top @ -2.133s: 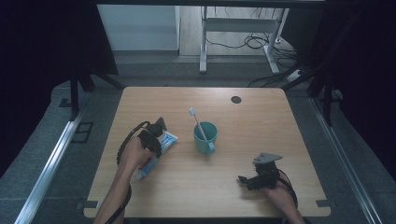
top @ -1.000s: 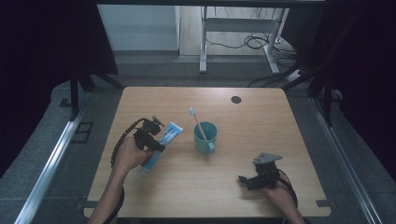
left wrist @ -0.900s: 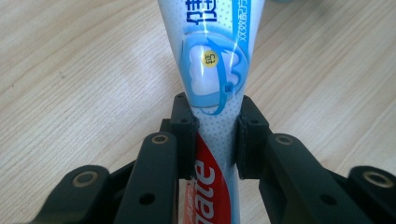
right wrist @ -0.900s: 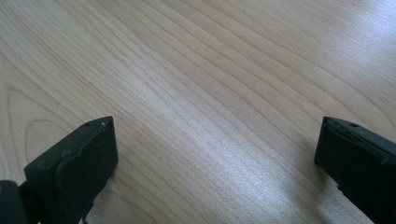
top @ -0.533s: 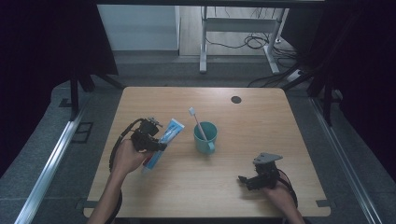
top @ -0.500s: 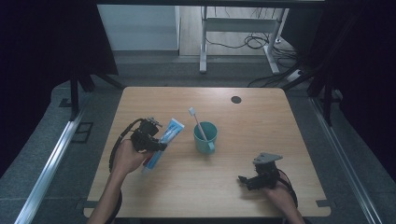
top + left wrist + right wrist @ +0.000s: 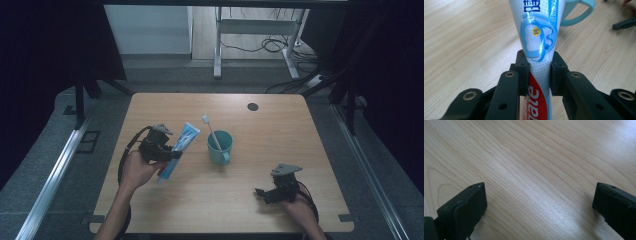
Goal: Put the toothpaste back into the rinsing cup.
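My left gripper is shut on a blue and white toothpaste tube, held tilted above the left part of the wooden table. In the left gripper view both pads clamp the tube at its middle, my left gripper pointing toward the teal mug. The teal mug stands just right of the tube's raised end, with a white toothbrush leaning in it. My right gripper rests near the table's front right, open. Bare wood lies between its wide-set jaws in the right gripper view, my right gripper.
A small dark round hole cover sits at the table's far side. Black curtains stand on both sides, and metal table legs with cables are on the floor beyond. A floor rail runs along the left.
The left hand has lifted the toothpaste tube off the table and tipped its far end up toward the mug. The right gripper has stayed put.
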A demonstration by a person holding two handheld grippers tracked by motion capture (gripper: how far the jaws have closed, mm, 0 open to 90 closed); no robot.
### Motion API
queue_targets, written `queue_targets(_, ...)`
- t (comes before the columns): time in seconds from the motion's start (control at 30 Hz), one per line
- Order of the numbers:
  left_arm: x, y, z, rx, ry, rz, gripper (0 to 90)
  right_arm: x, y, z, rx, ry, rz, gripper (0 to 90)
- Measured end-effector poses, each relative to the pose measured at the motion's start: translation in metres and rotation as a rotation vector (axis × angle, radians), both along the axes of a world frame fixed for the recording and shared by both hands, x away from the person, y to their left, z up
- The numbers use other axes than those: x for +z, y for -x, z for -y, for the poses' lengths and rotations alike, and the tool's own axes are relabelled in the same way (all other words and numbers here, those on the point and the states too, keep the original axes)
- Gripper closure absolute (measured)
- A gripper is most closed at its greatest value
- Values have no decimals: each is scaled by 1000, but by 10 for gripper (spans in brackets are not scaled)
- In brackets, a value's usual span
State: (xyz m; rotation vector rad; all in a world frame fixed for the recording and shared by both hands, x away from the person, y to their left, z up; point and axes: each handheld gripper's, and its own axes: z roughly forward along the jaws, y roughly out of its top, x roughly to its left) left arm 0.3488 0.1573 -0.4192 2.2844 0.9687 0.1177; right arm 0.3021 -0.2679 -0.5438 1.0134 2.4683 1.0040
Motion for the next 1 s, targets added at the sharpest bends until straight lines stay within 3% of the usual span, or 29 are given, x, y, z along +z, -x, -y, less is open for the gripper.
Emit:
queue_targets(0.43,10,-1,8,-5,81,56,731,0,0,0,1,2,-1,0)
queue_targets(1.0,20,-8,28,-19,138,127,732,0,0,0,1,2,-1,0)
